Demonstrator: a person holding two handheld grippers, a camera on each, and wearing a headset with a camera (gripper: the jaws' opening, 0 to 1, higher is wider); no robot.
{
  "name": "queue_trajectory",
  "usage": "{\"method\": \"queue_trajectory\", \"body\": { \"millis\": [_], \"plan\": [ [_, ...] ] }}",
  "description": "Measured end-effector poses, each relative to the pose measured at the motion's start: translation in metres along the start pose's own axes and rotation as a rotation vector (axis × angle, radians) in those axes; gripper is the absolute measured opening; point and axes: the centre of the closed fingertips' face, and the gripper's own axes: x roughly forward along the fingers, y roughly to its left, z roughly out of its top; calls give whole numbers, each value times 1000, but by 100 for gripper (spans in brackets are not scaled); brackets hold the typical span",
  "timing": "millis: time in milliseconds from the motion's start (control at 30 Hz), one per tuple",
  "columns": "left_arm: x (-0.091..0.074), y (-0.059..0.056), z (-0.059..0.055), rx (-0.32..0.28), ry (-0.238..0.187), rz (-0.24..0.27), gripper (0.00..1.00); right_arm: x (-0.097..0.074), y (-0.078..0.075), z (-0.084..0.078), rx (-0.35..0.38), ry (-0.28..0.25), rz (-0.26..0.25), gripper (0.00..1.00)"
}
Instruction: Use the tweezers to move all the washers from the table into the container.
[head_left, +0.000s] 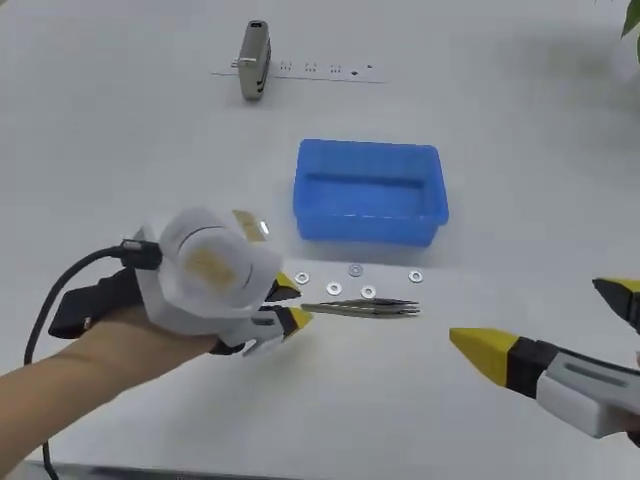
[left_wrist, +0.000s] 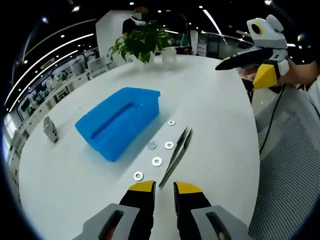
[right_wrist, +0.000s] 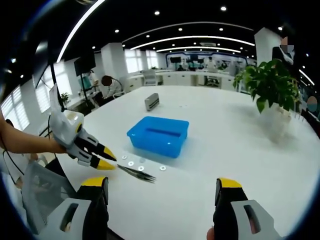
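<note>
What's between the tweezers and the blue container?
Five loose washers, scattered between the tweezers and the container. Nothing else lies there. It is clearest in the head view.

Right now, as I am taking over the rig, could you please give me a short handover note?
Left gripper: open, tips at the near end of the tweezers, which lie on the table.
Right gripper: open, holding nothing.
Five washers lie on the table beside the blue container, which looks empty.
Done: no washer in the container.
Left: pick up tweezers, move all five.
</note>
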Motion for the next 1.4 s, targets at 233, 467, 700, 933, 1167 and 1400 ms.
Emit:
{"method": "queue_trajectory", "body": {
  "millis": [233, 467, 700, 933, 1167, 1400],
  "plan": [
    [16, 2, -2, 34, 31, -24, 9, 1, 5, -1, -4, 10, 26, 87],
    [17, -2, 3, 107, 17, -69, 1, 1, 12, -4, 5, 30, 46, 87],
    [10, -9, 9, 134, -25, -94, 0, 8, 22, -1, -7, 41, 73, 85],
    [-11, -14, 26, 126, -95, -85, 0, 19, 45, 2, -64, 61, 136, 79],
    [-32, -22, 46, 129, -156, -79, 0, 27, 59, 14, -125, 55, 179, 73],
    [-51, -33, 67, 151, -210, -85, 0, 34, 74, -3, -237, 117, 313, 49]
  ]
}}
